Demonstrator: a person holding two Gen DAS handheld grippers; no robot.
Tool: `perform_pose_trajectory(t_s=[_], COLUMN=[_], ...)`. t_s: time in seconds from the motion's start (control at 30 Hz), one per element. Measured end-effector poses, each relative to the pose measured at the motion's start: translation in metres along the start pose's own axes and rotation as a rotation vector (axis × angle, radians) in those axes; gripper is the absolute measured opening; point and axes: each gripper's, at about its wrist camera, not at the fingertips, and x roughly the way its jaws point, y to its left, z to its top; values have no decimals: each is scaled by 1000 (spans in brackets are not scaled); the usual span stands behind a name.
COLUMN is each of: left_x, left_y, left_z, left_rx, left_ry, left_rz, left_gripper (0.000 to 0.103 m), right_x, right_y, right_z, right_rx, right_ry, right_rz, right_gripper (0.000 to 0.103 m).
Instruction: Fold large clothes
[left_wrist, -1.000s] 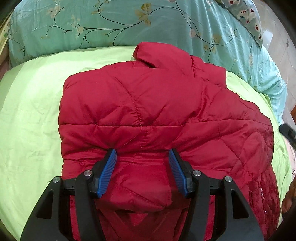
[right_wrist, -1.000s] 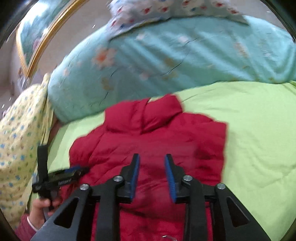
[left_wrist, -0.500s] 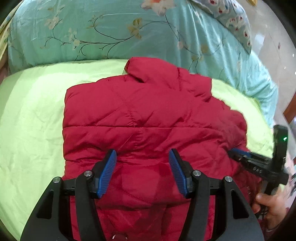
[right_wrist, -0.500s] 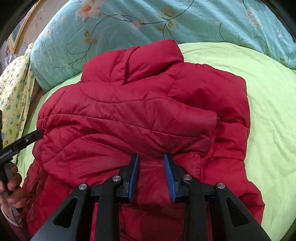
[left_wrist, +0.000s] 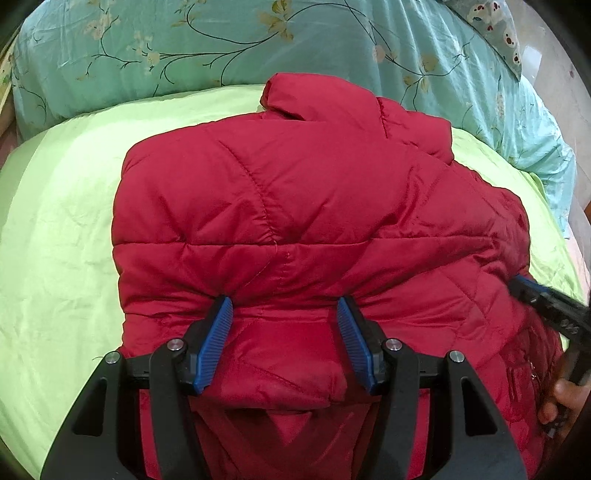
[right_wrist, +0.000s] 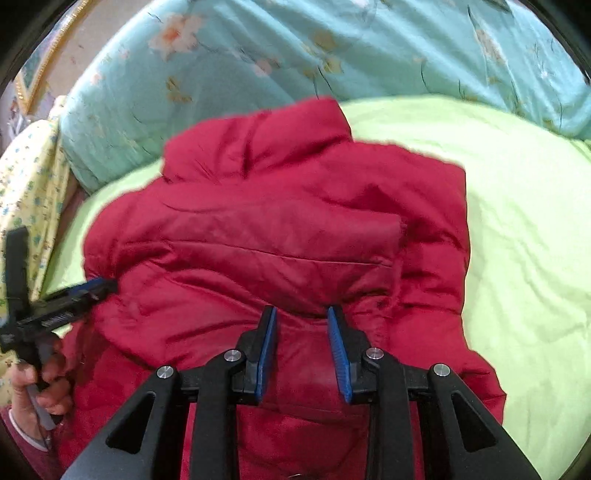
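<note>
Lowered since before, the right claw (right_wrist: 301, 314) pinches the red jacket (right_wrist: 280, 236); the left claw (left_wrist: 284, 306) grips its hem wider.

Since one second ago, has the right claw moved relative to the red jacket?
Yes. In the right wrist view, the right claw has come down toward the red jacket, which now covers more of the green sheet; its collar sits higher in the picture.

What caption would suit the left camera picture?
Left gripper clamps a fold of the red puffer jacket on a green bedsheet.
</note>
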Motion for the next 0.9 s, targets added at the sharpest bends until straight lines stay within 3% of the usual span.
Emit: perform_pose_trajectory(t_s=[0.17,0.63,0.83,0.9], left_x=[-21,2,3,4], left_y=[9,18,16,15], left_z=[-6,-14,-15,-15], left_rx=[-22,-35,-21,-20], left_ry=[-16,1,2,2], left_rz=[4,8,32,37], left_gripper=[58,59,60,60], right_x=[5,7,-22,-37], right_y=[-2,-1,3,6], right_z=[0,-2,-6,-11], right_rx=[9,7,38,32], right_ry=[8,2,-4,-11], right_rz=[6,11,5,-14], right_gripper=[29,29,30,39])
